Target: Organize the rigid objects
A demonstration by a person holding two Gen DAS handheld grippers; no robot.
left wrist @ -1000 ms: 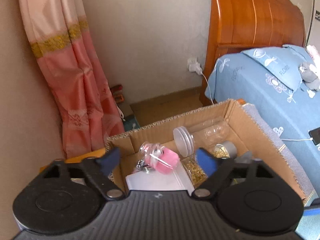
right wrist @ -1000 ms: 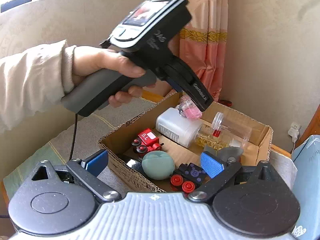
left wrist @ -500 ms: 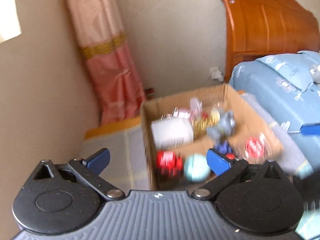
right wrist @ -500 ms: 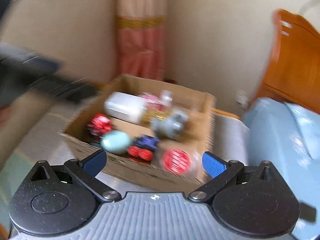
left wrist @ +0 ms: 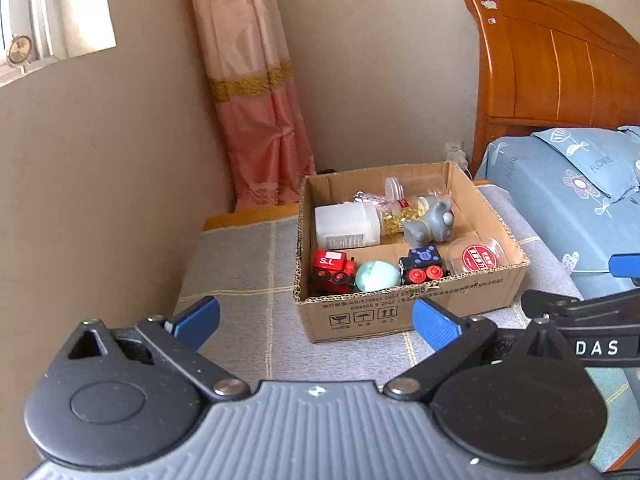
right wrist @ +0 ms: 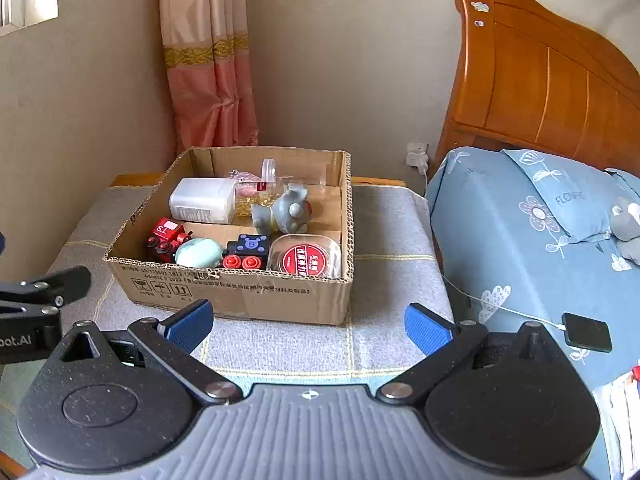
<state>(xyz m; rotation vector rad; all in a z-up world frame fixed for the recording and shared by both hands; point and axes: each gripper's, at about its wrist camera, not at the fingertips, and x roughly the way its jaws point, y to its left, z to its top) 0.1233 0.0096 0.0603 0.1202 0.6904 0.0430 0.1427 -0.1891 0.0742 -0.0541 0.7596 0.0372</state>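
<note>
Sideways, white bottle (right wrist: 202, 200) lies, cap toward the gold beads (right wrist: 256, 201).

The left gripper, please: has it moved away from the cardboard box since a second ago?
Yes. The left gripper has backed off: its open jaws, then over the cardboard box, now sit short of its near wall.

"SL" on red toy train (left wrist: 333, 263), "DAS" on right gripper (left wrist: 597, 347), "FLOWER" on pillowcase (right wrist: 569, 197)
</note>
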